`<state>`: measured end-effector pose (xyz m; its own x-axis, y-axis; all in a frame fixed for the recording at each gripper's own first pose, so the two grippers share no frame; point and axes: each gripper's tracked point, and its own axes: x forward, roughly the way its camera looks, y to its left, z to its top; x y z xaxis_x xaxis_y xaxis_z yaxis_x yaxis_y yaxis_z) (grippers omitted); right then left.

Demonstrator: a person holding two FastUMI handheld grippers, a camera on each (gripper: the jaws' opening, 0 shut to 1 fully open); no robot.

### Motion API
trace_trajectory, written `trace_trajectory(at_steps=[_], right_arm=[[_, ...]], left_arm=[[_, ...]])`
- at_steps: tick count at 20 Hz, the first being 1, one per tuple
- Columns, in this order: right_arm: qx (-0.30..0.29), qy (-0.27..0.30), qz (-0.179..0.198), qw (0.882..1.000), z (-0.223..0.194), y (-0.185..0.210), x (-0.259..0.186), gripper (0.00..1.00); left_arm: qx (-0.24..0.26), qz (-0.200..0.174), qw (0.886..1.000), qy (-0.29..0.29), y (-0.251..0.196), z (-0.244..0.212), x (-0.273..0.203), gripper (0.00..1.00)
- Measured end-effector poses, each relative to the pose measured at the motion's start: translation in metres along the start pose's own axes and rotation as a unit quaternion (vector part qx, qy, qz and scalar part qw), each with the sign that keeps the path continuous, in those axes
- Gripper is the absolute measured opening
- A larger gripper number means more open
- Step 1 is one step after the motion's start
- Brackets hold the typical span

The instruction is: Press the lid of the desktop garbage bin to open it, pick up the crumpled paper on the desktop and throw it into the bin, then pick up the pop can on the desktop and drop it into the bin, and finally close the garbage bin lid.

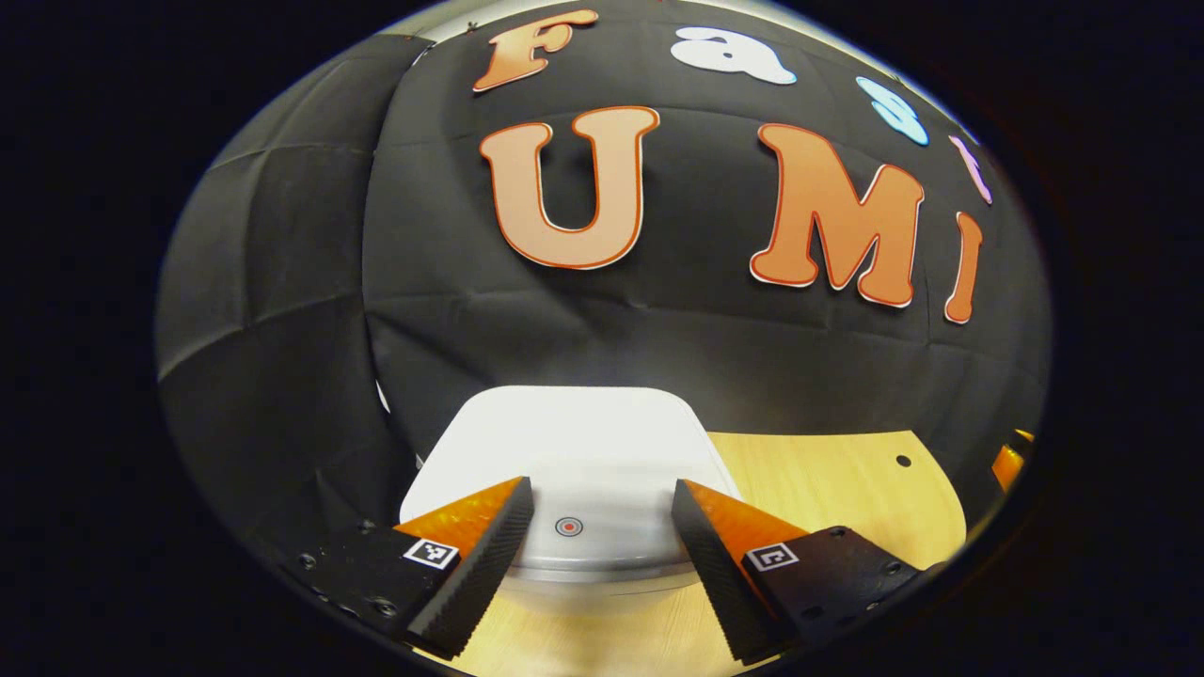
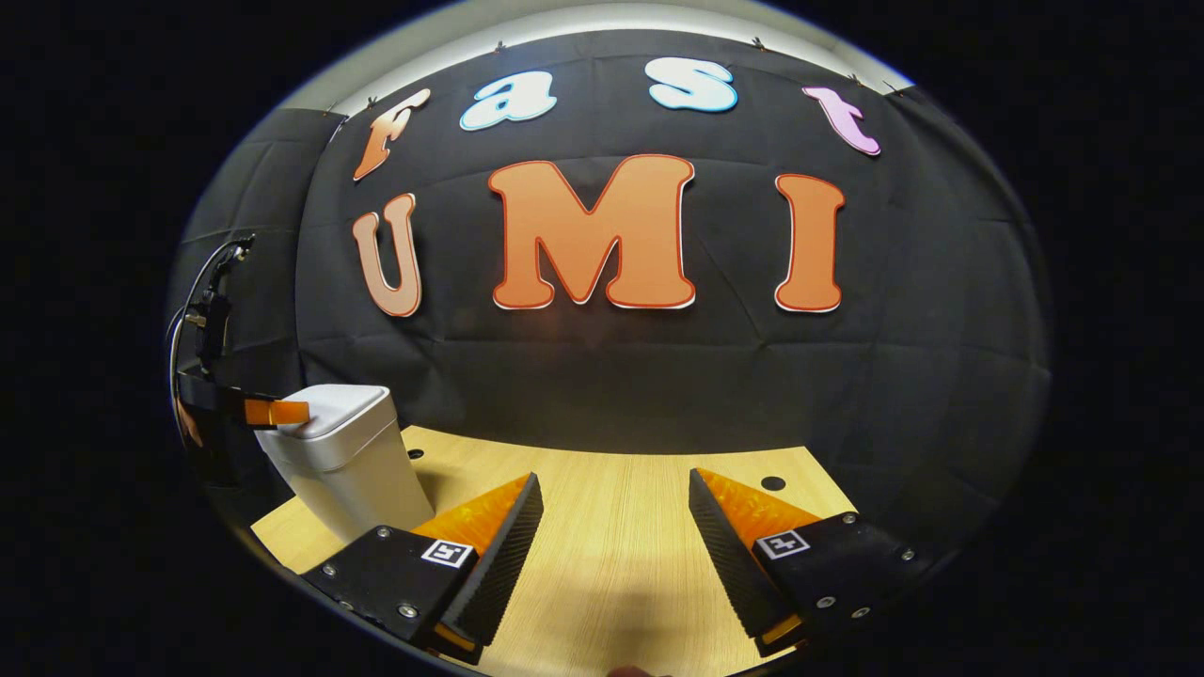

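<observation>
Closest to the left camera, the left gripper (image 1: 602, 512) hangs with its jaws wide apart, 1 finger on each side of the small round mark (image 1: 568, 527) on the lid (image 1: 574, 442) of the white garbage bin (image 1: 602, 574). Whether the fingers touch the lid or only hover above it, I cannot tell. The lid looks closed, so the step in hand seems to be the pressing. To do it well, I think the gripper should come straight down on the front part of the lid, near the round mark, with a short firm push, and then lift away so the lid can spring up. Pushing sideways could slide the light bin on the wooden desktop (image 1: 828, 480).

Nearest in the right gripper view, the right gripper (image 2: 616, 527) also has its jaws wide and holds nothing, above the bare desktop. Farther to the left in that view stands the bin, with a finger of the left gripper over the lid. Behind all is the black cloth wall (image 2: 602, 376). Where the paper and the can lie, I cannot tell.
</observation>
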<state>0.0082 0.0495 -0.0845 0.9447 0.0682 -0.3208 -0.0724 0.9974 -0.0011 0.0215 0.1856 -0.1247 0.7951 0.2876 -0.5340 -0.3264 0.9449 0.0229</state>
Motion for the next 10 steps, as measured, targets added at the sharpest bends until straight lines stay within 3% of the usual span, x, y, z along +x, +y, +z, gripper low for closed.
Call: trace_trajectory(at_steps=[4,10], right_arm=[[-0.002,-0.001,0.003,1.000,0.0012,0.0011,-0.0019,0.93],[-0.001,-0.009,0.007,1.000,0.0074,-0.0001,-0.0075,0.93]], left_arm=[[0.007,-0.002,1.000,0.023,-0.0017,-0.0093,-0.0016,0.95],[0.015,0.002,1.000,0.009,-0.0042,0.0002,-0.0071,0.94]])
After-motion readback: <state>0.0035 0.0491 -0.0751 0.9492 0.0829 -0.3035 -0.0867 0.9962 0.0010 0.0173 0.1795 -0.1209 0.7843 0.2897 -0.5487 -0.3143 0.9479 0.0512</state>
